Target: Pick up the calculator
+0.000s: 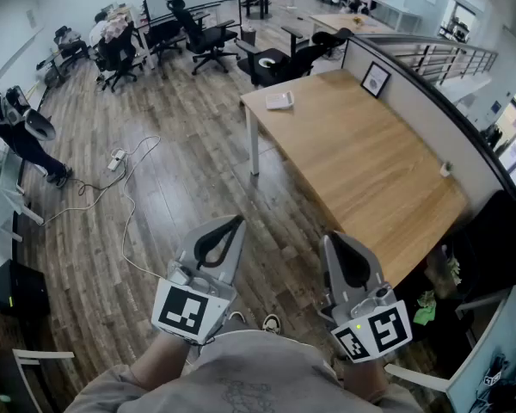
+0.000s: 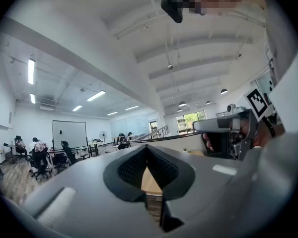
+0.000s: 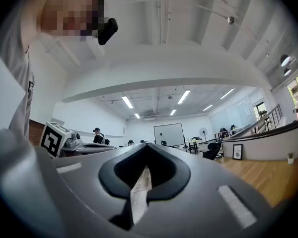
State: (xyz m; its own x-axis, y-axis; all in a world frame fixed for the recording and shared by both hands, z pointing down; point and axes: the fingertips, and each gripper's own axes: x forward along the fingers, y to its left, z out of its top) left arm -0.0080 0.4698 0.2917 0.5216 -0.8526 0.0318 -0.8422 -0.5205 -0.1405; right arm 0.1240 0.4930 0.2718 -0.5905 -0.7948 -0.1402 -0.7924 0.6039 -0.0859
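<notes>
- The calculator (image 1: 279, 100) lay near the tabletop's (image 1: 370, 166) far left corner, well apart from both grippers.
- Left gripper (image 1: 237, 221) and right gripper (image 1: 330, 241): jaws together, nothing held.
- Recommended: close in first, then open the jaws before straddling it squarely.

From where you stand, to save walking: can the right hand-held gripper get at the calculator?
Probably not. The calculator lies at the far corner of the table; the right hand-held gripper, jaws shut, hangs over the floor, short of the table. Nothing blocks it; it looks too far.
</notes>
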